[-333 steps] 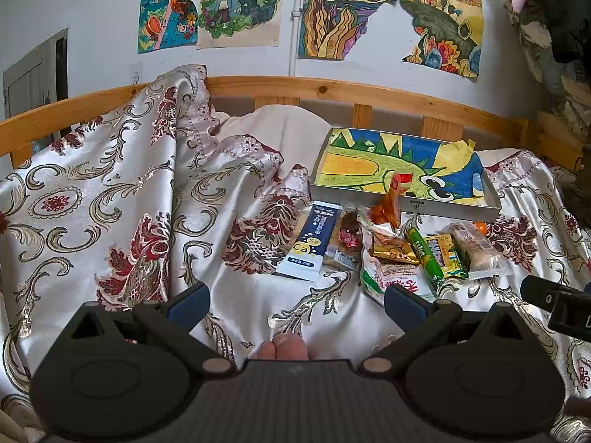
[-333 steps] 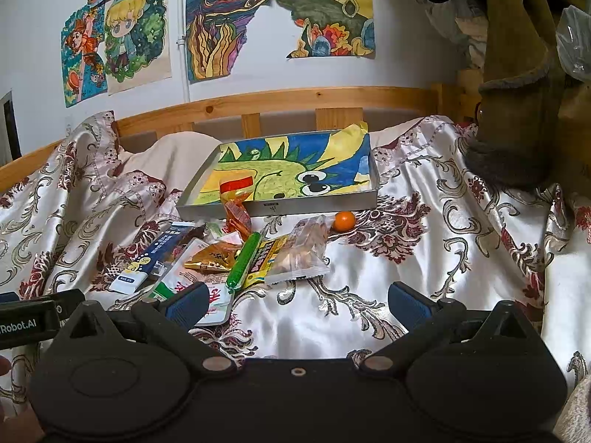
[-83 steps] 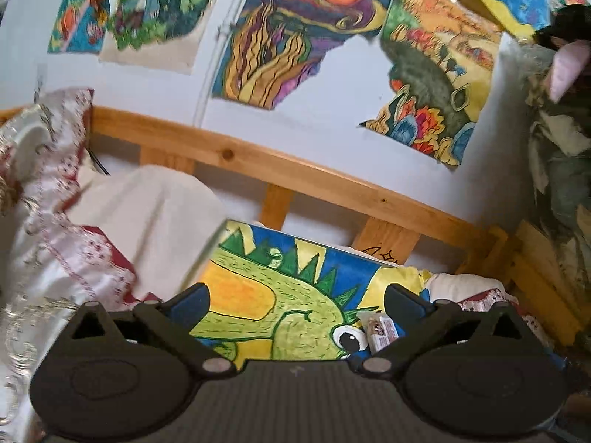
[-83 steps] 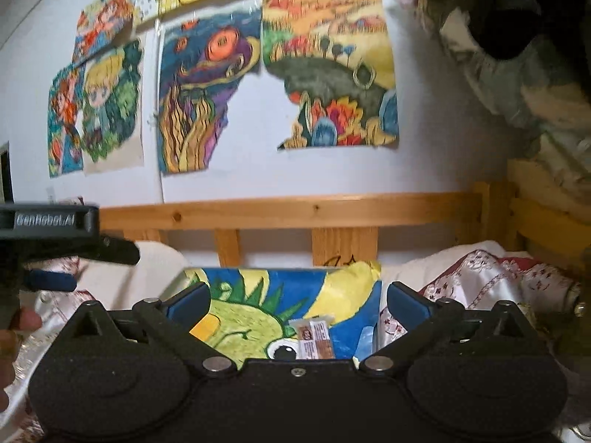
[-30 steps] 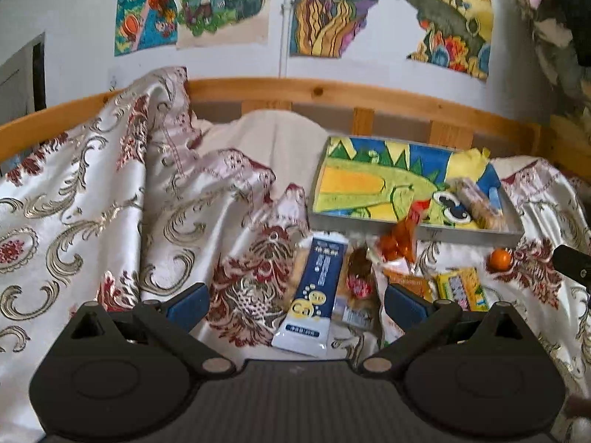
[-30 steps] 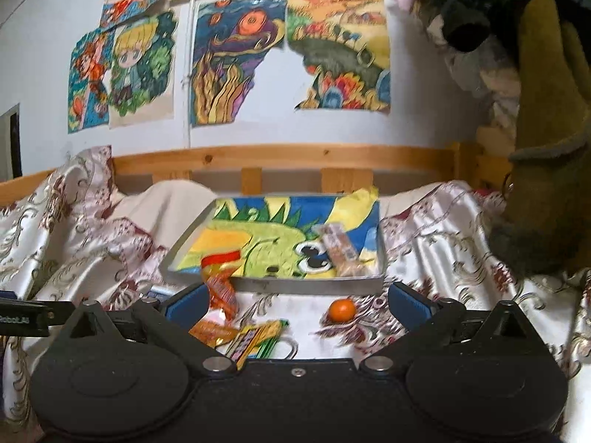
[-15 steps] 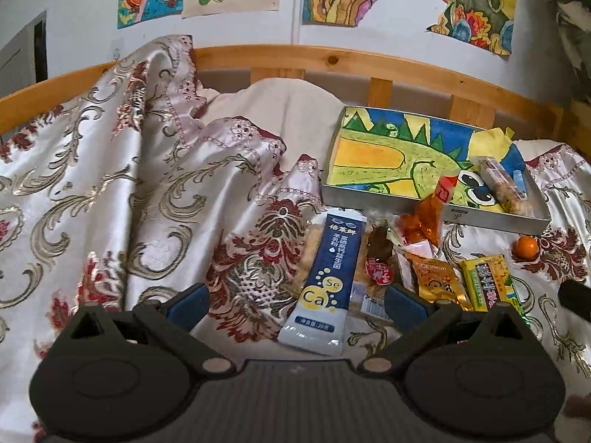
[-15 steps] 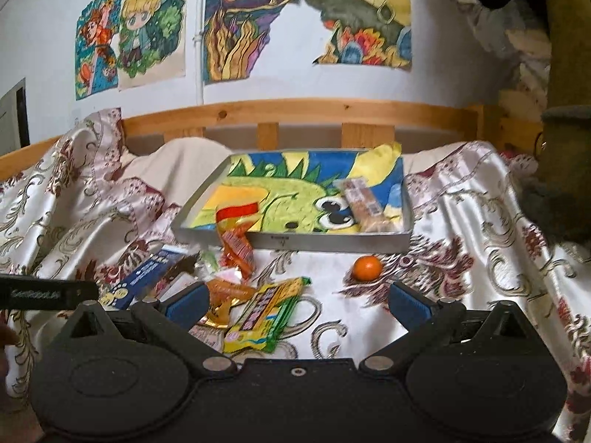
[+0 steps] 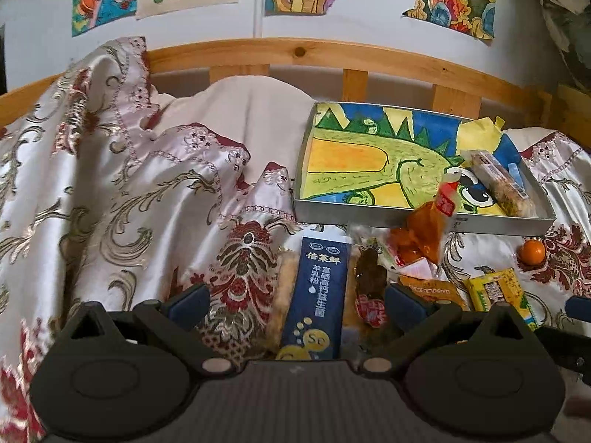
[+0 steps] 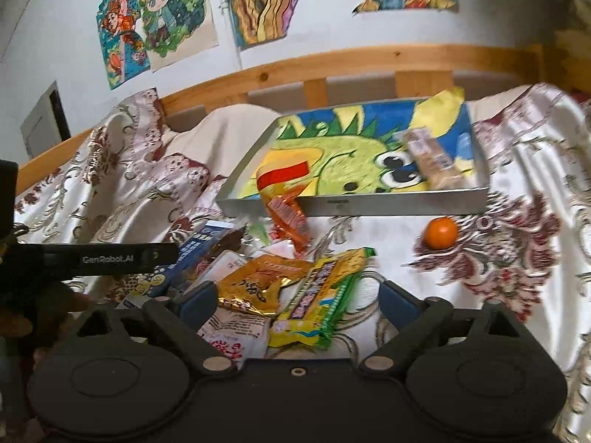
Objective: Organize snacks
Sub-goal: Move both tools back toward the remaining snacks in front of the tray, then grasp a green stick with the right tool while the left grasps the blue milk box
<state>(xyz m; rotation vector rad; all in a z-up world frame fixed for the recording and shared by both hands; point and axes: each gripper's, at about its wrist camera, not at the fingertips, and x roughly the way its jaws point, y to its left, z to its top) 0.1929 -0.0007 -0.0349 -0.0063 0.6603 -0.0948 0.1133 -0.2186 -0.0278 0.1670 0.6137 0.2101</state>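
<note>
A metal tray (image 9: 406, 217) (image 10: 369, 201) lined with a dinosaur drawing lies on the bed, with one clear-wrapped snack bar (image 9: 498, 181) (image 10: 430, 158) inside. In front of it lies a pile of snacks. My left gripper (image 9: 295, 302) is open, low over a dark blue packet (image 9: 321, 288) that lies between its fingers, untouched. My right gripper (image 10: 295, 301) is closing but still wide; a yellow-green packet (image 10: 321, 295) and a gold packet (image 10: 258, 284) lie between its fingers, which do not press on them.
An orange packet (image 9: 424, 232) leans on the tray's front wall. A small orange fruit (image 10: 440, 232) sits alone on the patterned satin cover (image 9: 110, 203). The left tool's black body (image 10: 110, 258) crosses the right view's left side. A wooden bed rail (image 9: 332, 55) runs behind.
Both grippers have dropped and moved in toward the snack pile, which now sits larger and lower in both views. The right gripper's fingers stand slightly narrower.
</note>
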